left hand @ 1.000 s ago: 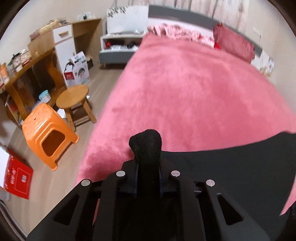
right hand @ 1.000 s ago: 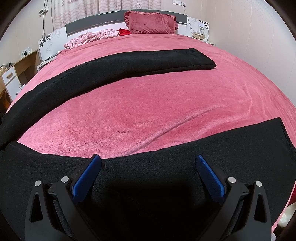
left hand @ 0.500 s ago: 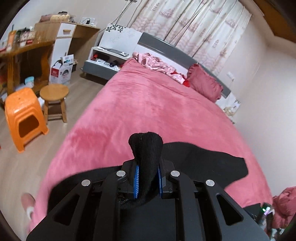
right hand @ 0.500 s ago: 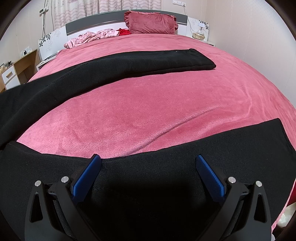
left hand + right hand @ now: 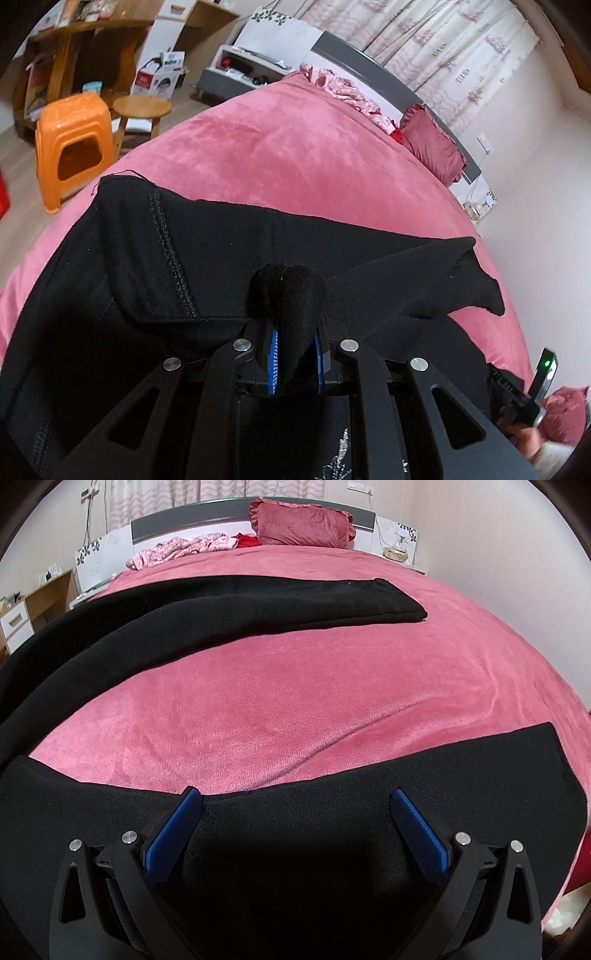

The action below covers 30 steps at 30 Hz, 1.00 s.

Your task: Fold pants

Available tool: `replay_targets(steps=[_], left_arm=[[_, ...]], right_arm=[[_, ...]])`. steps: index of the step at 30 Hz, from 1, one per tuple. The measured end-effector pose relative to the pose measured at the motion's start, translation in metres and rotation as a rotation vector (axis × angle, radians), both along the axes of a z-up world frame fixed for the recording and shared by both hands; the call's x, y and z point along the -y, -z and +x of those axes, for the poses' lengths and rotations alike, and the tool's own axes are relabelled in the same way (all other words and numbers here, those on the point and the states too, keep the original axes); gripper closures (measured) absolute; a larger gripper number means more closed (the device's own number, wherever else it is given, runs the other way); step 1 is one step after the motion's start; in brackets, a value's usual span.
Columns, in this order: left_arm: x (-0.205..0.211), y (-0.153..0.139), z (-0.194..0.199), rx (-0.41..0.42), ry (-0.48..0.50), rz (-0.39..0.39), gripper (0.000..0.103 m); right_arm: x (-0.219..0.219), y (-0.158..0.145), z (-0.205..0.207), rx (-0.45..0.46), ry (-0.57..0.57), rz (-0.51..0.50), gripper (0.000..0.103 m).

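Black pants lie spread on a pink bed. One leg stretches toward the far right, the other leg lies across the near edge under my right gripper, which hovers open over it with nothing between its blue pads. My left gripper is shut on a bunched fold of the black pants, which sticks up between the pads. Below it the cloth drapes over the bed's near corner, with a seam showing.
An orange plastic stool and a round wooden stool stand on the floor left of the bed, by a wooden desk. A red pillow and pink clothes lie at the headboard. The other gripper's green-lit body shows at right.
My left gripper has swung across with the pants in it and rolled; more black cloth now lies under it. In the right view the far leg has been pulled in from the left. The right gripper has stayed still.
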State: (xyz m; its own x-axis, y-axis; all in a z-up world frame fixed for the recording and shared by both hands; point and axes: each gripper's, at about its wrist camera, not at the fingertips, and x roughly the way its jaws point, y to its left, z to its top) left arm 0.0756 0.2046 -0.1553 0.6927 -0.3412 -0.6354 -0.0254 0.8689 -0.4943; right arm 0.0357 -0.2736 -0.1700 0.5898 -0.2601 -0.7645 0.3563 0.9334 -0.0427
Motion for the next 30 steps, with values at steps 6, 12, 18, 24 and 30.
replay_targets(steps=[6,12,18,24,30], left_arm=[[-0.004,0.003,-0.007,0.032,0.015,0.01,0.089],[-0.007,0.006,-0.008,0.043,0.017,-0.003,0.089],[-0.008,0.008,-0.01,0.05,0.019,-0.014,0.089],[-0.008,0.008,-0.01,0.051,0.02,-0.021,0.089],[-0.009,0.008,-0.01,0.052,0.021,-0.025,0.089]], right_arm=[[0.011,-0.02,0.036,-0.18,-0.031,0.025,0.002],[-0.004,-0.079,0.092,-0.123,-0.156,0.058,0.002],[-0.026,-0.097,0.145,-0.17,-0.188,0.121,0.002],[-0.046,-0.113,0.206,-0.166,-0.147,0.328,0.002],[-0.055,-0.105,0.255,-0.178,0.012,0.463,0.015]])
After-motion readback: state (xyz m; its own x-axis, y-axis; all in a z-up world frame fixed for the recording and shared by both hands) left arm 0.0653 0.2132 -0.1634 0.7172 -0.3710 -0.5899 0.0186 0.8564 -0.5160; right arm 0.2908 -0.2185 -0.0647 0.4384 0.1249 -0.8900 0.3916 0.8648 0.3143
